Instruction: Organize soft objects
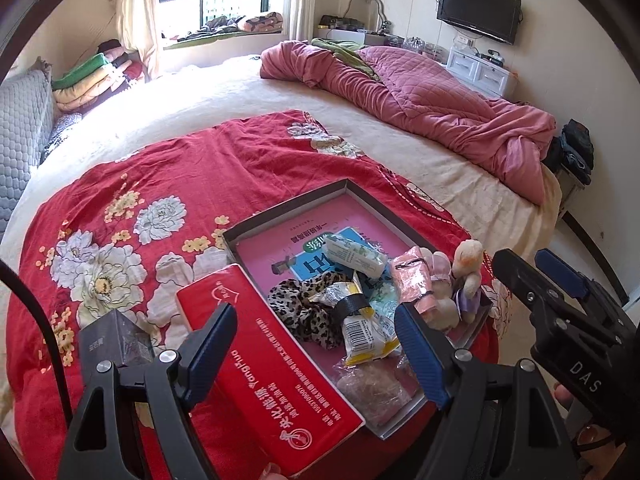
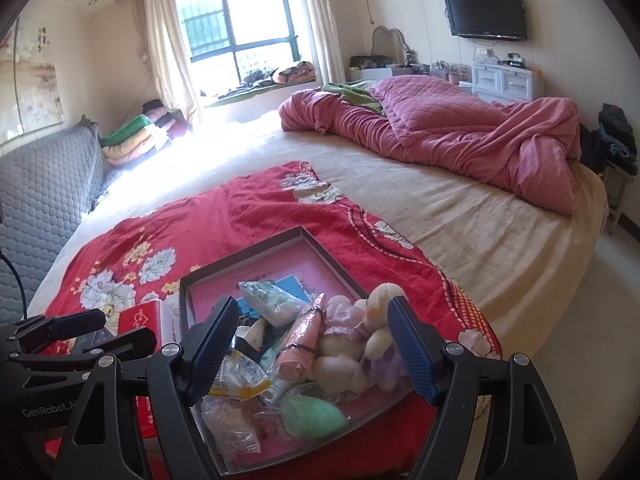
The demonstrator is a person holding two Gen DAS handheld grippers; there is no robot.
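Note:
A shallow box lid [image 1: 280,208] [image 2: 240,258] lies on a red flowered cloth [image 1: 172,168] on the bed. It holds a leopard scrunchie [image 1: 304,300], tissue packs [image 1: 354,254] [image 2: 276,302], a pink wrapped item [image 1: 412,280] [image 2: 300,340], a plush duck [image 1: 466,264] [image 2: 376,316], clear bags [image 1: 372,392] and a green soft piece [image 2: 316,414]. My left gripper [image 1: 316,352] is open above the lid's near left and a red tissue box [image 1: 272,376]. My right gripper [image 2: 312,348] is open over the lid's contents; it also shows in the left wrist view [image 1: 536,276].
A black box [image 1: 116,340] sits left of the red tissue box. A pink quilt [image 1: 420,100] is heaped at the bed's far right. A grey headboard [image 2: 44,184] stands left, folded blankets [image 2: 136,136] by the window. The floor lies right of the bed.

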